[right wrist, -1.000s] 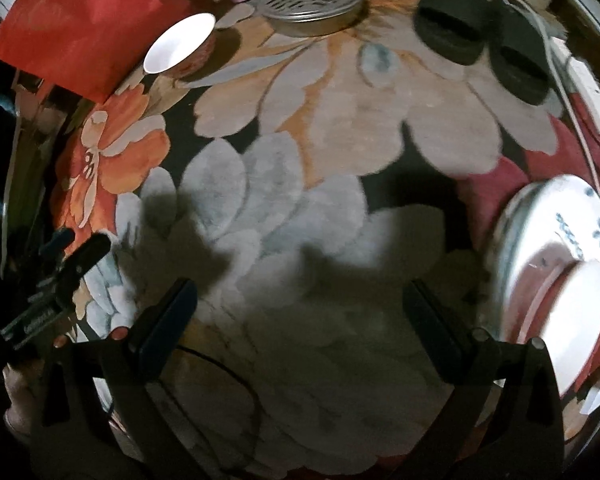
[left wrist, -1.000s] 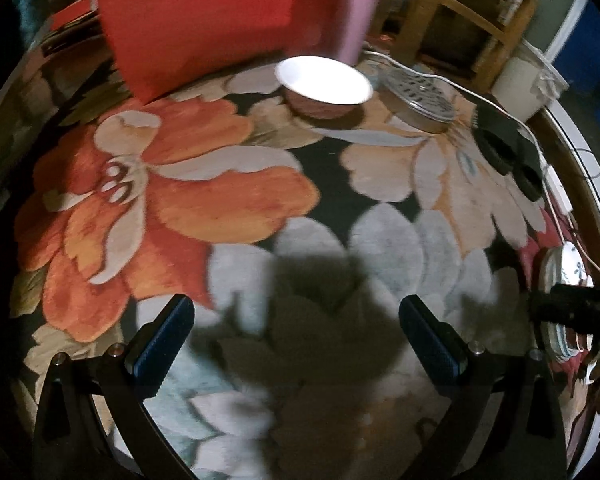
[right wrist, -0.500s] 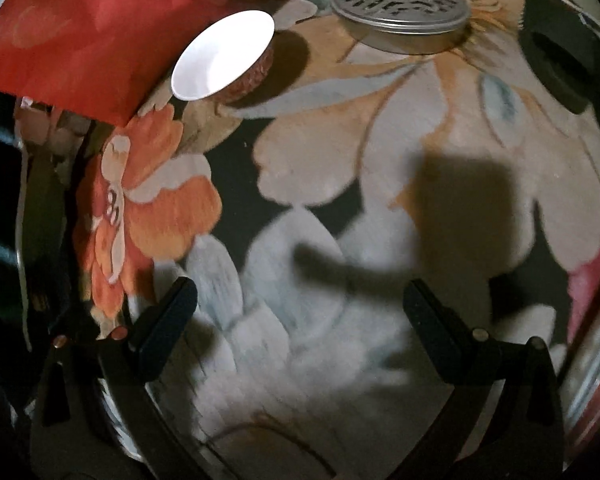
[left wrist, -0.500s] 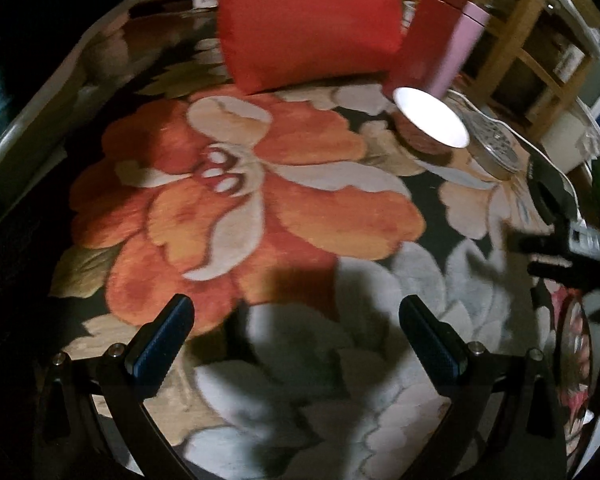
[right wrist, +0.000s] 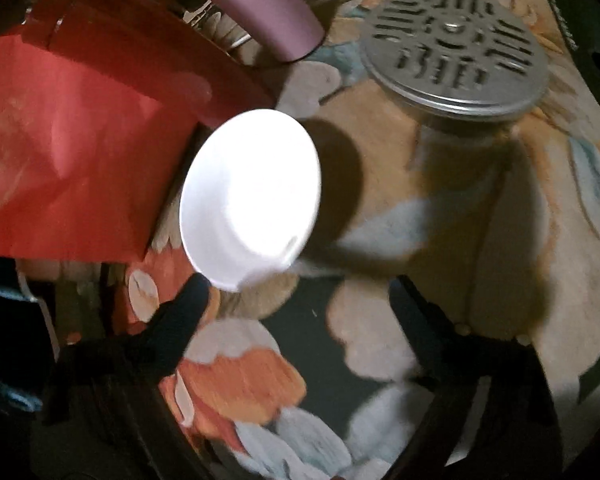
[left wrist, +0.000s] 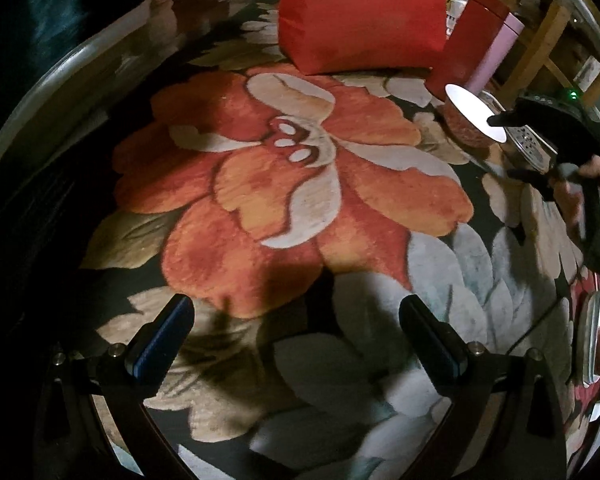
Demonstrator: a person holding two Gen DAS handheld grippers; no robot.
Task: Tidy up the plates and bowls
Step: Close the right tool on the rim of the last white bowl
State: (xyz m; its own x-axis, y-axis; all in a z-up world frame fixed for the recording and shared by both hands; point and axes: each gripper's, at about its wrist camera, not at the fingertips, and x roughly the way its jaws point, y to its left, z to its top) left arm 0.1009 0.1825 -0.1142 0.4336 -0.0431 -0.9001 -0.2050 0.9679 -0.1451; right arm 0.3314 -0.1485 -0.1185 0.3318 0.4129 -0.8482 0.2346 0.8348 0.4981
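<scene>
In the left wrist view, the left hand-held gripper (left wrist: pixel 296 330) is held open and empty above the flowered bench (left wrist: pixel 300 184); the bowl (left wrist: pixel 474 118) is seen far right, a plate (left wrist: pixel 598 340) at the right edge.

In the right wrist view, the right hand-held gripper (right wrist: pixel 296 304) is spread wide just before the white bowl (right wrist: pixel 250 196), not yet gripping. Nothing is judged organized yet.

No legible text, brand, number or sign in either view. Left wrist view: a can (left wrist: pixel 456 8) behind the red box (left wrist: pixel 470 36) carries dark markings, possibly lettering, too small to read. Right wrist view: the metal lid (right wrist: pixel 454 48) shows cut-out slots only, no characters.
</scene>
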